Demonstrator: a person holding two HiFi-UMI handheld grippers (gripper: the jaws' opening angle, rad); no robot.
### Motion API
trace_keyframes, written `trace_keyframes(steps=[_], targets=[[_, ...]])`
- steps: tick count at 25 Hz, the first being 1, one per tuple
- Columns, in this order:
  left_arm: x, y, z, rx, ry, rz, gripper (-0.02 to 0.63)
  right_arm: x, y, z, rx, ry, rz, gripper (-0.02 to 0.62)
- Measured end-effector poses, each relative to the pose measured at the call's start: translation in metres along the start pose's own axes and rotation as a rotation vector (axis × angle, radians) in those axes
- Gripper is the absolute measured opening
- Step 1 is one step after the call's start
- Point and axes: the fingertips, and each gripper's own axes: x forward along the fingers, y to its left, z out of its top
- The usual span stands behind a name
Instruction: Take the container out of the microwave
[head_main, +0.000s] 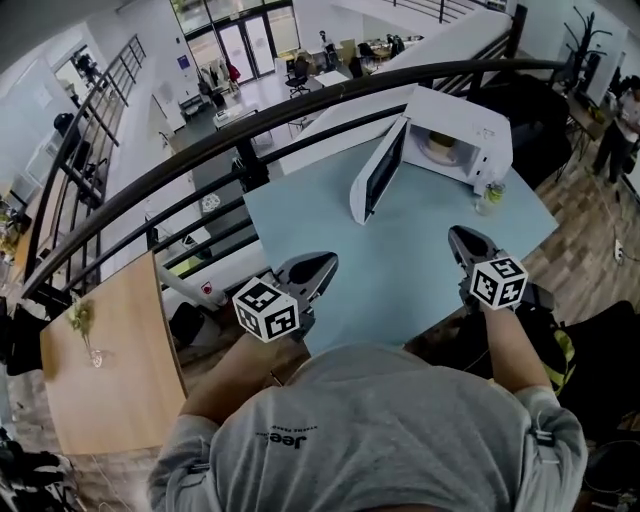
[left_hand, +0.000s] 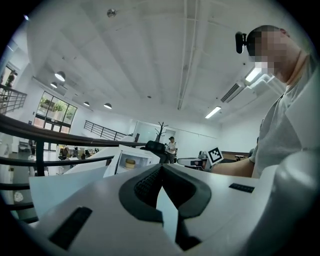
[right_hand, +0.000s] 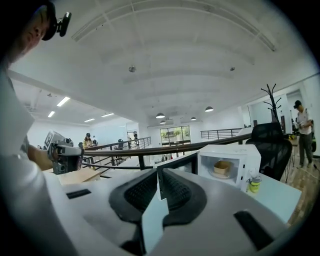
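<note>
the tan container (head_main: 440, 146) sits inside the white microwave (head_main: 480, 118) at the far side of the pale blue table (head_main: 400, 275). the microwave door (head_main: 376, 182) is swung wide open, and a small bottle (head_main: 490, 196) stands just beside the microwave's front corner. the left claw (head_main: 322, 264) and the right claw (head_main: 462, 240) hover over the near part of the table, well apart from the microwave, each clenched tip to tip with nothing between its jaws.
</note>
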Motion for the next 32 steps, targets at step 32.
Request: trace_keyframes(steps=[32], targets=[[0.470,0.164,-0.076,-0.064,0.191,0.016,0.009,0.364,-0.361,-0.097,-0.324,0.314,-0.152,0.198]])
